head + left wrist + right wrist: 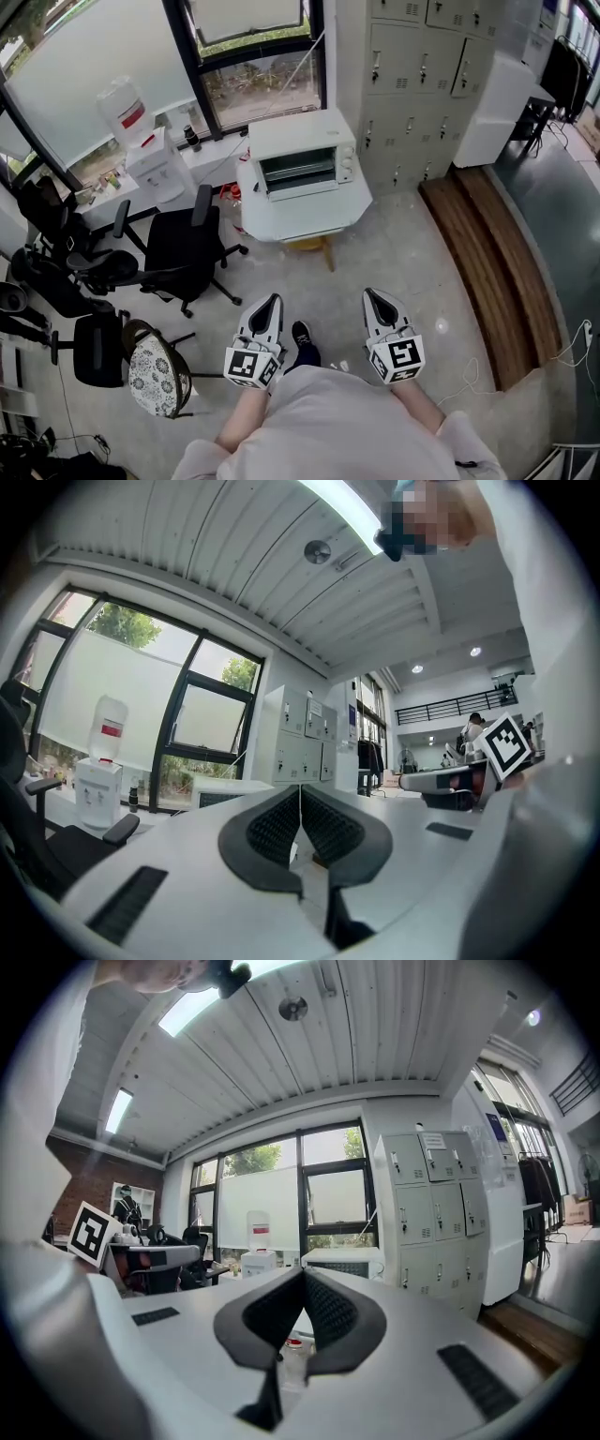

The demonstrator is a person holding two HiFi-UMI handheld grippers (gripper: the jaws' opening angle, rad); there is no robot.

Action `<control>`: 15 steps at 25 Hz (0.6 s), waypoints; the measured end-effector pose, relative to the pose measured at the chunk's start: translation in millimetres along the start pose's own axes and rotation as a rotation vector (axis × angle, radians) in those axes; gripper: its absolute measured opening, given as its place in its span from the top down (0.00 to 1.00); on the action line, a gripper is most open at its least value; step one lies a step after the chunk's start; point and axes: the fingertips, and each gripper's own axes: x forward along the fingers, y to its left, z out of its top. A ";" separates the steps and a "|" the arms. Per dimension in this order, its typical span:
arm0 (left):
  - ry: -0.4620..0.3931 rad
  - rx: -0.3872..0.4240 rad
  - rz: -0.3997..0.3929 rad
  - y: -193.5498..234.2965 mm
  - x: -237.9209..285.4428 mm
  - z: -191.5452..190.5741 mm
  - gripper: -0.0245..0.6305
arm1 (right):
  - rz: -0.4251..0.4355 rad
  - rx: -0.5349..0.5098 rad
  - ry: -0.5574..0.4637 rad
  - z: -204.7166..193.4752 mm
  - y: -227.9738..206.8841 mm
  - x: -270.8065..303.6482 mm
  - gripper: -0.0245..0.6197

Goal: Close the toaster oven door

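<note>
White-cased toaster oven [300, 141] stands well apart, its open door [302, 190] probably light and stiff, best nudged at the free edge; left gripper [272, 300] and right gripper [372, 295] are clenched, empty.

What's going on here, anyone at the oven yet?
Not yet. A person stands on the open floor, well back from the toaster oven, which sits on a white table by the window. Its door looks folded down, so still open. The left gripper and right gripper are held low in front of the body. Both are shut with nothing between the jaws, and neither is near the oven.
</note>
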 end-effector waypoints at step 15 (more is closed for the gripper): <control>0.013 0.046 -0.041 158.8 162.6 7.5 0.93 | -0.040 -0.015 0.021 14.9 -52.9 213.1 0.95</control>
